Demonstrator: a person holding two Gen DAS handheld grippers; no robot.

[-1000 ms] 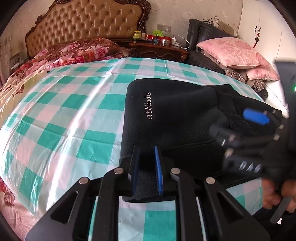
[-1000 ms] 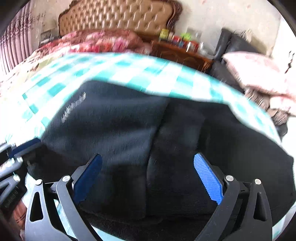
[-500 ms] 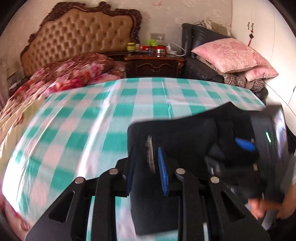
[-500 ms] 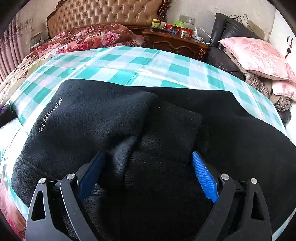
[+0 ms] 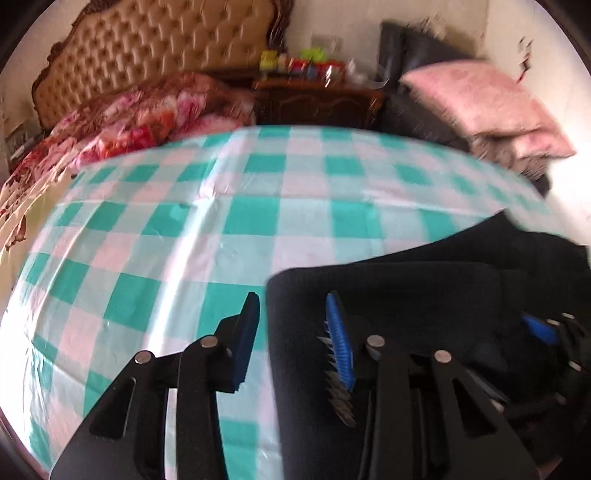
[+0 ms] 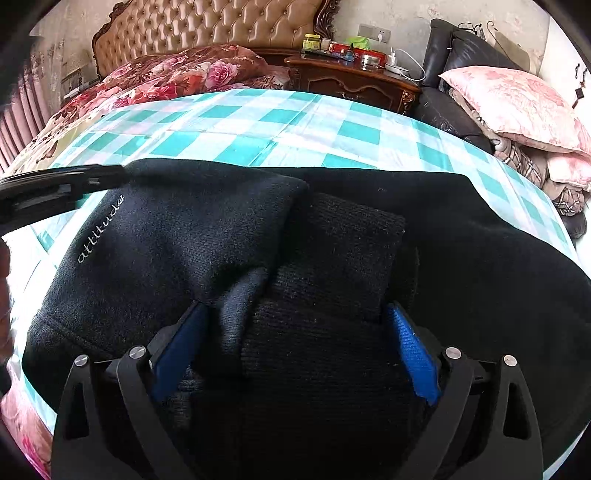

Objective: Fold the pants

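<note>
The black pants (image 6: pixel 177 236), with white "attitude" lettering, lie folded on the green-and-white checked sheet (image 6: pixel 240 125). In the left wrist view the pants (image 5: pixel 406 295) fill the lower right. My left gripper (image 5: pixel 291 332) is open, its jaws astride the pants' left edge, and holds nothing. It shows at the left edge of the right wrist view (image 6: pixel 55 184). My right gripper (image 6: pixel 291 347) is open, its blue pads on either side of a bunched ribbed part of the pants (image 6: pixel 325 332), low over the cloth. It also shows at the right in the left wrist view (image 5: pixel 543 332).
A tufted headboard (image 6: pixel 207 29) and floral quilt (image 6: pixel 166 74) lie at the back left. A dark nightstand (image 6: pixel 351 81) with jars stands behind the bed. Pink pillows (image 6: pixel 517 103) lie on a black chair at the right.
My left gripper has let go of the pants' edge and opened, after lifting it. My right gripper has settled lower over the bunched cloth, still open.
</note>
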